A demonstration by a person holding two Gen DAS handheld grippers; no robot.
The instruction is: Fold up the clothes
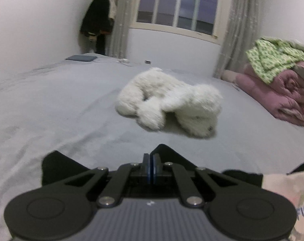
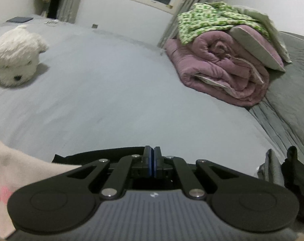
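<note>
Nearest the lens in each wrist view is the hand-held gripper itself. The left hand-held gripper [image 1: 151, 156] has its blue pads pressed together, and black cloth [image 1: 57, 166] spreads to both sides and just beyond the tips; it looks pinched on that fabric, though the contact is hidden under the pads. The right hand-held gripper [image 2: 152, 149] is likewise closed, with a black hem [image 2: 95, 154] running just past its tips; whether it truly grips the cloth cannot be told for sure. Held at two spaced points like this, the garment is probably being stretched flat for a fold.

From largest down: the bed [image 2: 111, 80], covered in a grey sheet, carries everything. At the right side lies a rolled pink quilt [image 2: 222, 70] with a green-patterned cloth [image 2: 208, 20] piled on top, seemingly stacked out of the way. A white plush toy [image 1: 168, 102] lies on its side mid-bed, well apart from the grippers. A pale printed garment [image 1: 292, 196] sits between the grippers, touching the black cloth. A small dark flat object [image 1: 81, 58] rests at the far edge.
</note>
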